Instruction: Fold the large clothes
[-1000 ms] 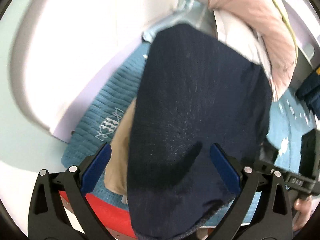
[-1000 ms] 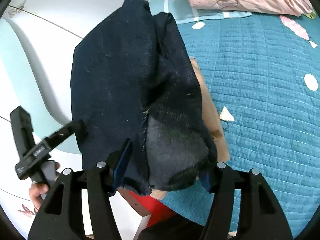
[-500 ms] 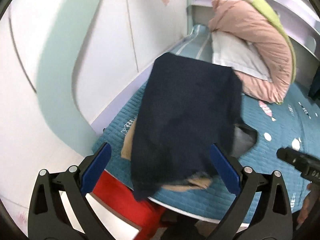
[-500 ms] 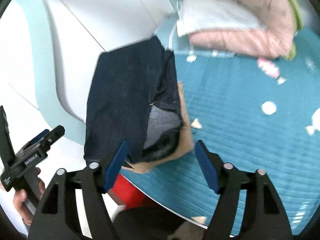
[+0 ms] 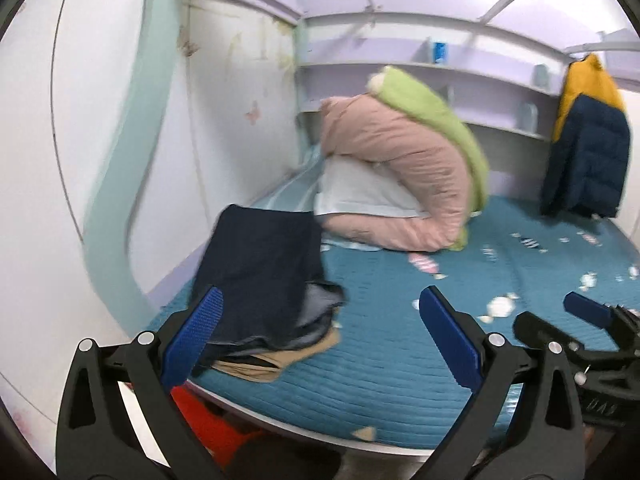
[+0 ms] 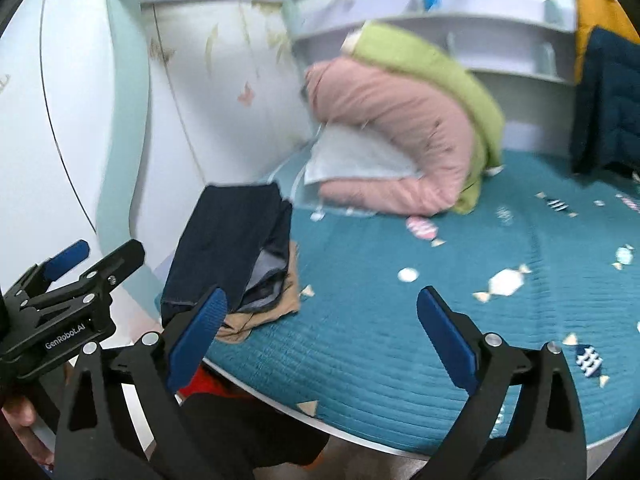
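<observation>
The folded dark navy denim garment (image 5: 264, 268) lies on a folded tan garment (image 5: 280, 356) at the near left corner of the bed with the teal quilted cover (image 5: 400, 344). The left tool (image 5: 320, 336) stands apart, holding nothing. The right tool (image 6: 320, 332) is opening, with nothing between its jaws.

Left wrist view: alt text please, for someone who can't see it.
A folded dark navy garment lies on a tan one at the corner of a teal quilted bed. The left gripper hangs open and empty before it; pink bedding is piled behind.
</observation>
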The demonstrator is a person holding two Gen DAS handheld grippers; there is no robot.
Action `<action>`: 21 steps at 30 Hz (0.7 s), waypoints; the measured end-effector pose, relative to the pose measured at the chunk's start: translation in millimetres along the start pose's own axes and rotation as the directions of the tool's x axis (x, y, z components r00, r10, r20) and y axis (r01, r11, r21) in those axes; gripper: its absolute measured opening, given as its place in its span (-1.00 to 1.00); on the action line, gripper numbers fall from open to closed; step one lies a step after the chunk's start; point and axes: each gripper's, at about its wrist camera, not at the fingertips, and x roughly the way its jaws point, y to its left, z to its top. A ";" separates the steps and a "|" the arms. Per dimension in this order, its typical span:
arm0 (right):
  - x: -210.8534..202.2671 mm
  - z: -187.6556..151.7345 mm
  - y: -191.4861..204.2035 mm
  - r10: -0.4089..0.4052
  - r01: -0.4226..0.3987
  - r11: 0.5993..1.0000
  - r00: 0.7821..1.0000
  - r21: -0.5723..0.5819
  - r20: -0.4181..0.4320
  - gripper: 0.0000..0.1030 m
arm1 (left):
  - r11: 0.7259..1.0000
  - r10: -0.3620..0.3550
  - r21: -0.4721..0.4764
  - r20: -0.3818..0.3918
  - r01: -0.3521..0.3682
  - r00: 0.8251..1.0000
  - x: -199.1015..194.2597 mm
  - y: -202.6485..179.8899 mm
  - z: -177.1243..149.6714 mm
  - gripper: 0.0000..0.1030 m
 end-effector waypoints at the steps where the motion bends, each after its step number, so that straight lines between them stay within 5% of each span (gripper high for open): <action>1: -10.3 -0.6 -0.7 -0.003 0.003 1.000 1.000 0.000 0.016 0.81 | 1.000 -0.008 0.010 0.006 0.008 1.000 -8.4 -7.0 0.4 0.93; 21: -132.0 -2.4 -0.5 -0.119 0.131 0.991 0.959 -0.030 0.259 0.83 | 0.995 -0.099 0.046 0.147 0.093 0.984 -106.9 -52.4 8.0 0.93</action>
